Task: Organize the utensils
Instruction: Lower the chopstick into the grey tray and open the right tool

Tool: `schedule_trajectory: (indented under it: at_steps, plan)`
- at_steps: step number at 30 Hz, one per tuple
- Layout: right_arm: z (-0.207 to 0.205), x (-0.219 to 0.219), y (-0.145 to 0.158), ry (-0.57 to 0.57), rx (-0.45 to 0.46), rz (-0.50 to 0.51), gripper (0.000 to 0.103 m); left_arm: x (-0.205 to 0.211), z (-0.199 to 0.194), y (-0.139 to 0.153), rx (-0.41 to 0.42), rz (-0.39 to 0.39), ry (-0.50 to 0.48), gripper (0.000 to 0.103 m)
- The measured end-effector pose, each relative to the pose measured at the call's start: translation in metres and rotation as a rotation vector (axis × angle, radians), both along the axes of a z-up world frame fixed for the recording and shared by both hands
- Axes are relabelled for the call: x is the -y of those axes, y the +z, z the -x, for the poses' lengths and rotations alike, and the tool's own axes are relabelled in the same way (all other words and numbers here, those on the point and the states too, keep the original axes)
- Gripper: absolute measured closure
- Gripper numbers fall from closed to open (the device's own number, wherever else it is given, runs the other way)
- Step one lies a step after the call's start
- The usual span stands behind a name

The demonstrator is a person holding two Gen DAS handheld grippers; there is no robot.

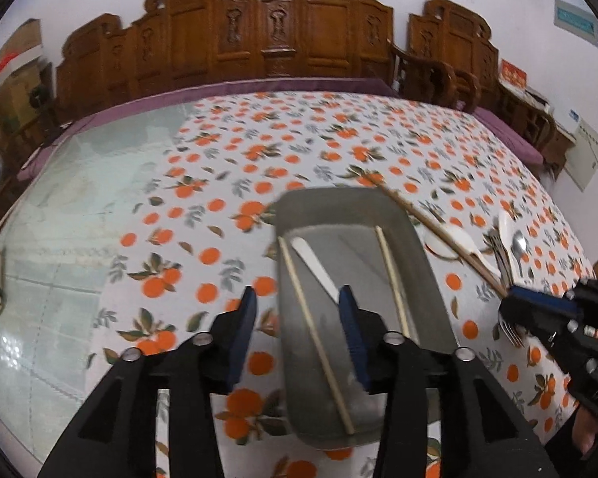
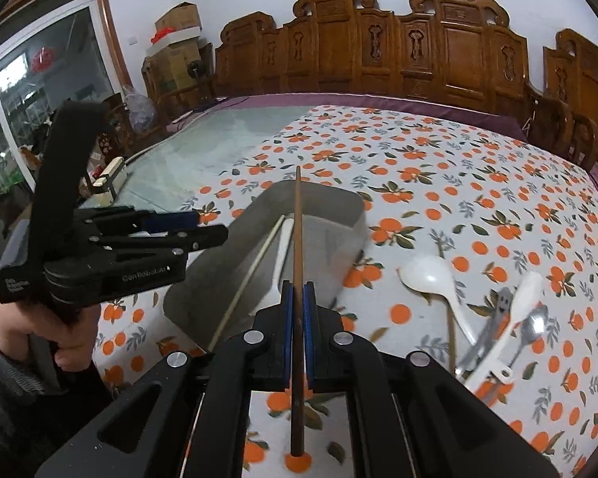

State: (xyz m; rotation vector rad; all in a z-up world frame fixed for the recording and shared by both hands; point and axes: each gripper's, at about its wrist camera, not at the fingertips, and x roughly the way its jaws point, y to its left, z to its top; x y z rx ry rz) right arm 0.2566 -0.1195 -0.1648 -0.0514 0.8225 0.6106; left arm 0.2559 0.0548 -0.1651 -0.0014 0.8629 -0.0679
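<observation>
two pale chopsticks [image 1: 315,334] in tray [image 1: 426,279]; left hand-held gripper [image 1: 297,334] spread, right hand-held gripper [image 2: 298,318] pinching brown chopstick [image 2: 298,239]

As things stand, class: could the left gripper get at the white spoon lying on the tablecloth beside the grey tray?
Probably not directly. The left gripper is open, but the grey tray and the right gripper, clamped on a brown chopstick, lie between it and the white spoon.
</observation>
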Motion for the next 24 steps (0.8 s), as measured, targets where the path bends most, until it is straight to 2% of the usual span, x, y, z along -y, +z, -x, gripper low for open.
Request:
schedule_trajectory:
  at_steps: [4,8,18,24]
  plan:
    - [-0.006,-0.017,-0.004,0.004,-0.026,-0.013,0.097,-0.018,0.0,0.004,0.004,0.019,0.036,0.058]
    - [-0.012,-0.028,-0.01,0.006,-0.044,-0.015,0.097,-0.03,0.002,0.009,0.02,0.031,0.059,0.043]
    - [-0.03,-0.047,-0.023,-0.026,-0.132,-0.06,0.097,-0.054,0.007,0.019,0.054,0.034,0.121,0.023]
    - [-0.037,-0.055,-0.034,-0.055,-0.145,-0.021,0.097,-0.062,0.008,0.022,0.063,0.045,0.136,0.02]
